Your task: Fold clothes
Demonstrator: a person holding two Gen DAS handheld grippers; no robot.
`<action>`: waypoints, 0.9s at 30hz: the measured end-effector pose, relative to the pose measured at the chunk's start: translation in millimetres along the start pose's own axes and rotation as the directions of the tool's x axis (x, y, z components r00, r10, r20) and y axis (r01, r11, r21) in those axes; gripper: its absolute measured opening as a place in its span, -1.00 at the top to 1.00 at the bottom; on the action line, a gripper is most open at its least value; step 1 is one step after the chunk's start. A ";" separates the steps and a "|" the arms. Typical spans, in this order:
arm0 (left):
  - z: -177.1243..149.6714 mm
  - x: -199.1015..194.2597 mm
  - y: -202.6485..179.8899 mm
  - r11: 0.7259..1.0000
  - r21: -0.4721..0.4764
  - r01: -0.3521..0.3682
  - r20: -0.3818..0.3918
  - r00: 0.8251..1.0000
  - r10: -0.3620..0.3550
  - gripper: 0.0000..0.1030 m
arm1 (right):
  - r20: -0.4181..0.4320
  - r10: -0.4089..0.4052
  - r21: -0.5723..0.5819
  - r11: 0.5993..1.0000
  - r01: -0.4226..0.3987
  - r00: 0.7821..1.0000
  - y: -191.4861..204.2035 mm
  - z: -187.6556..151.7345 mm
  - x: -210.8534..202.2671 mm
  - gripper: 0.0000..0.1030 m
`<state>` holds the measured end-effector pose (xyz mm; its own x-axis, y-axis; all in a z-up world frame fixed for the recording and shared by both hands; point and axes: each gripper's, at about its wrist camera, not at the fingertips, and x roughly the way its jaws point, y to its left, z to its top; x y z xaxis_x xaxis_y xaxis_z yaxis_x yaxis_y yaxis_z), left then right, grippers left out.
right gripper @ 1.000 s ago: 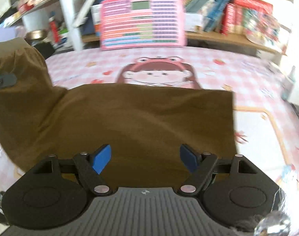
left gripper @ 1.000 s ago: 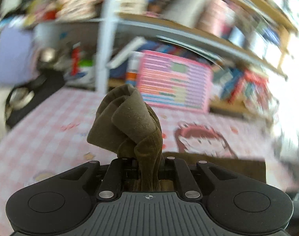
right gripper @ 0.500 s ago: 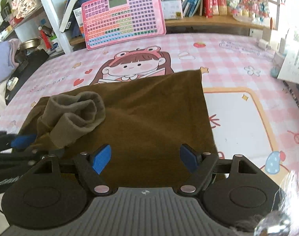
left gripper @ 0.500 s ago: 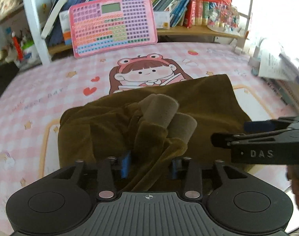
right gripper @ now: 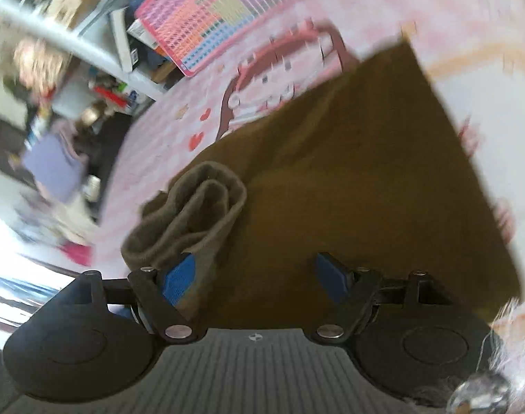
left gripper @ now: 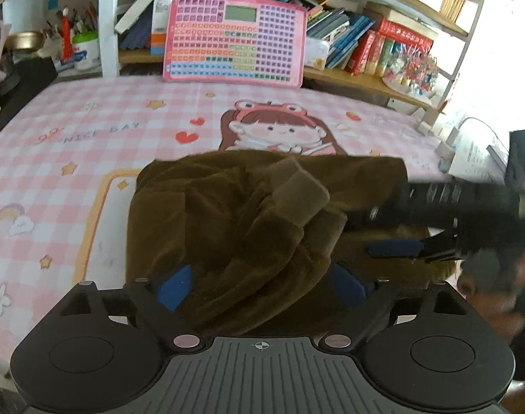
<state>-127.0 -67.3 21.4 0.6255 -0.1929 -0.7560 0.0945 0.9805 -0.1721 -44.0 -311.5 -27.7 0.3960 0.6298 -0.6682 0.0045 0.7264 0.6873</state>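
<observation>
Brown garment (left gripper: pixel 227 220) lies bunched between my left gripper (left gripper: pixel 259 288) and its 2 blue pads (left gripper: pixel 174 288), whose jaws are opening; the fabric sits loose in the gap and neither pad presses it. A ribbed cuff (left gripper: pixel 298 189) rests on top of the heap, rolled over. My right gripper (right gripper: pixel 259 276) stands wide and released above the flat part of the same garment, its left pad (right gripper: pixel 179 276) just beside the folded cuff; from the left wrist view that gripper reaches in from the right, blurred. The garment rests on a pink checked cartoon mat (left gripper: pixel 89 131). Beyond it a pink keyboard toy (left gripper: pixel 233 39) leans against a shelf of books (left gripper: pixel 348 34).
</observation>
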 end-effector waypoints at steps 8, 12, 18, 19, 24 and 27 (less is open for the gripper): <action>-10.2 -37.4 51.5 0.973 -0.167 0.156 0.093 0.985 -0.142 -0.76 | 0.036 0.067 0.124 0.990 -0.071 0.997 -10.8 18.8 -13.1 -0.52; -14.0 -40.7 85.8 0.933 -0.338 0.124 0.153 0.985 -0.076 -0.76 | -0.001 0.091 0.183 0.979 -0.090 0.996 -13.2 22.3 0.6 -0.52; -24.5 -45.1 126.6 0.851 -0.518 0.090 0.190 0.982 0.012 -0.76 | -0.127 0.057 0.135 0.990 -0.039 0.990 12.3 14.3 37.4 -0.40; -24.6 -45.8 131.9 0.845 -0.528 0.087 0.196 0.980 0.022 -0.76 | -0.144 0.046 0.120 0.992 -0.029 0.988 17.8 11.6 42.3 0.04; -26.9 -53.1 148.3 0.821 -0.565 0.086 0.234 0.971 0.059 -0.75 | -0.206 0.222 0.065 0.975 -0.213 0.953 60.2 -4.8 51.1 0.63; -26.7 -53.6 154.8 0.816 -0.572 0.083 0.234 0.970 0.066 -0.75 | -0.161 0.345 -0.042 0.934 -0.355 0.925 90.0 -6.7 38.2 0.64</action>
<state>-166.6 93.8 18.4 0.7945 -0.1141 -0.5965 -0.3142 0.7633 -0.5645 -34.7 -220.2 6.7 0.2205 0.8770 -0.4269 -0.1751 0.4661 0.8672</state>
